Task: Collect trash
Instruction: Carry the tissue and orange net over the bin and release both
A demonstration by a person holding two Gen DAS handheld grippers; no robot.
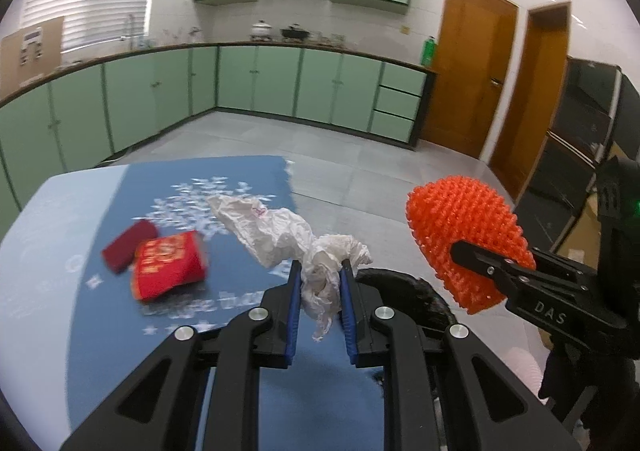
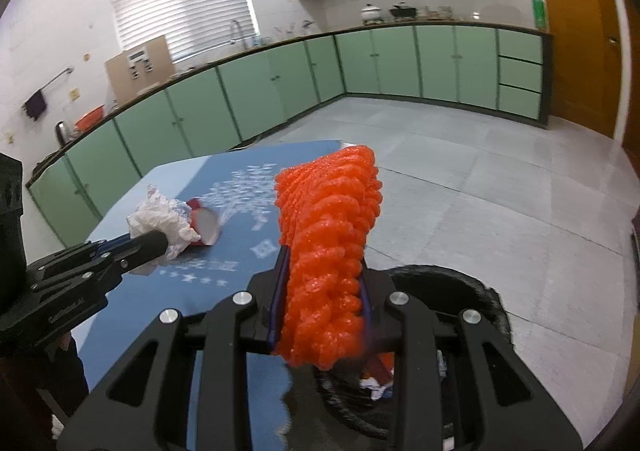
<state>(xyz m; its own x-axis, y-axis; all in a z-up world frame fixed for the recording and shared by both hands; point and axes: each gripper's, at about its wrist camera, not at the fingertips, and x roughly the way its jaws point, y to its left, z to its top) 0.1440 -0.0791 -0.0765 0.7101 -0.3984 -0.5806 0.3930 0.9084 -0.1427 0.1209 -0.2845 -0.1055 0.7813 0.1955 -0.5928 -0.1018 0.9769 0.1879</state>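
The left tool (image 1: 320, 271) is closed on a crumpled white wrapper (image 1: 280, 231); the blue pads pinch its near end, and the rest trails forward over the blue mat (image 1: 248, 179) on the tabletop (image 1: 36, 219). Whether the far end of the wrapper touches the mat cannot be told.

The right tool (image 2: 324, 279) grips an orange foam net (image 2: 332, 227), which stands up between its fingers and rises well above them. In the left wrist view the same net (image 1: 460, 223) hangs off the right edge of the tabletop, above the floor (image 1: 360, 163).

Just beside the tabletop's right edge, under both tools, sits a bin lined with a black bag (image 2: 480, 291). Its rim shows as a dark curve behind the left tool's right finger (image 1: 400, 283). Inside the bin, the right wrist view shows a few scraps (image 2: 376, 375), white and red, partly hidden by the tool; what they are cannot be told.

On the mat remain a red packet (image 1: 168, 269) with gold print and, touching its left side, a dark red box (image 1: 128, 245). Both are blurred.
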